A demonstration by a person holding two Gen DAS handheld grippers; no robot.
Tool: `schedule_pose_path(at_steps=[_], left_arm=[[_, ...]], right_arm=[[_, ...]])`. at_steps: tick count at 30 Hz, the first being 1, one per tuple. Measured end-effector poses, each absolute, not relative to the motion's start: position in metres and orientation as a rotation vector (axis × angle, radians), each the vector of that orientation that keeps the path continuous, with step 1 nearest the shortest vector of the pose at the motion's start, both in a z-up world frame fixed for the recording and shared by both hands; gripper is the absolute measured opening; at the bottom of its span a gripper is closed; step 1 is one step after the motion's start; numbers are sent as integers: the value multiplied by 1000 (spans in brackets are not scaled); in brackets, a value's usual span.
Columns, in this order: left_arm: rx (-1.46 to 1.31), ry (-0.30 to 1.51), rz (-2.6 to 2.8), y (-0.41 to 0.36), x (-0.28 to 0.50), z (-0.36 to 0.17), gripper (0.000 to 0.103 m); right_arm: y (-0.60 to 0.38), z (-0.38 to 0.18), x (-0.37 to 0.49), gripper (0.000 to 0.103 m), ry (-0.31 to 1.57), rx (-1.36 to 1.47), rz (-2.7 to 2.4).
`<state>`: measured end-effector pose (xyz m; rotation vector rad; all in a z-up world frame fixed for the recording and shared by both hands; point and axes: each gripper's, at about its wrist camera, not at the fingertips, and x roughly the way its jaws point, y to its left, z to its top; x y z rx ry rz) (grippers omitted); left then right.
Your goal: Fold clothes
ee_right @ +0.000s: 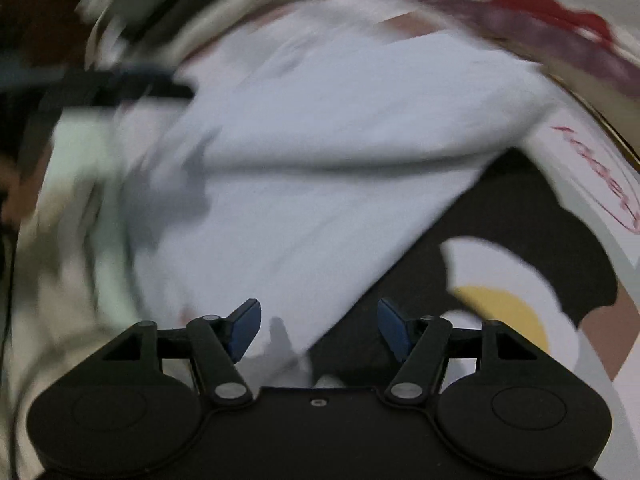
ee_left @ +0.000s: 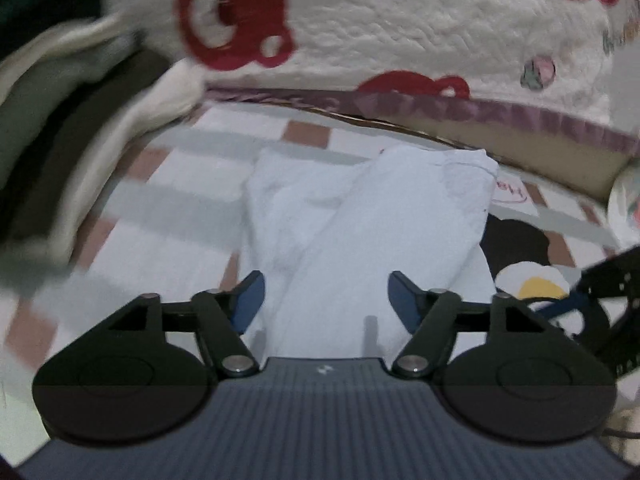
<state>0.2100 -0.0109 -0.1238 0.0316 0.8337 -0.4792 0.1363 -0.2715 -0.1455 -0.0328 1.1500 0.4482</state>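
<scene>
The left gripper (ee_left: 326,296) has its jaws spread apart, and nothing is between its blue pads (ee_left: 250,300). It hangs above the near end of the white garment (ee_left: 360,216) and does not touch it. The right gripper (ee_right: 318,328) is also wide open and empty; below it is the near edge of the same white garment (ee_right: 320,168), but the pads do not press on the cloth. In the left wrist view a part of the right gripper (ee_left: 600,300) shows just right of the garment.

The garment lies on the checked sheet (ee_left: 168,216), already folded into a long, narrow shape with one layer over the other. At its right side is a dark cushion with a fried-egg picture (ee_right: 512,280), touching or partly under the garment's edge. Beyond the garment's far end is the quilt with red bears (ee_left: 400,32). Left of the garment there is a pile of other clothes (ee_left: 48,128), blurred.

I judge that one fold is just finished and the cloth is let go. The next move probably calls for taking one short end of the garment with both grippers, each near a corner, and bringing it over to the other end. The layers look loose, so the pinch must catch all of them, or the fold can slide open.
</scene>
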Motion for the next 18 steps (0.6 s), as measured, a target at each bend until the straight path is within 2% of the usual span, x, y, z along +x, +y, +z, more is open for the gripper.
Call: schedule_pose_path(at_steps=[4, 8, 14, 15, 16, 17, 18], left_arm=[[4, 872, -561, -49, 270, -133, 69], [-29, 938, -640, -84, 313, -154, 69], [-68, 1035, -687, -113, 333, -178, 68], [-52, 1025, -690, -116, 331, -178, 62], [-28, 1019, -694, -118, 329, -177, 50], [-4, 1014, -698, -119, 328, -177, 10], [11, 1008, -694, -119, 326, -174, 8]], right_arm=[[-288, -156, 153, 66, 1006, 48, 397], [-277, -166, 139, 63, 904, -91, 444], [-269, -183, 153, 63, 939, -103, 475], [-269, -185, 155, 63, 946, -100, 475], [-268, -188, 156, 63, 949, -95, 476], [-268, -190, 157, 64, 952, -90, 476], [-268, -192, 158, 64, 953, -86, 474]])
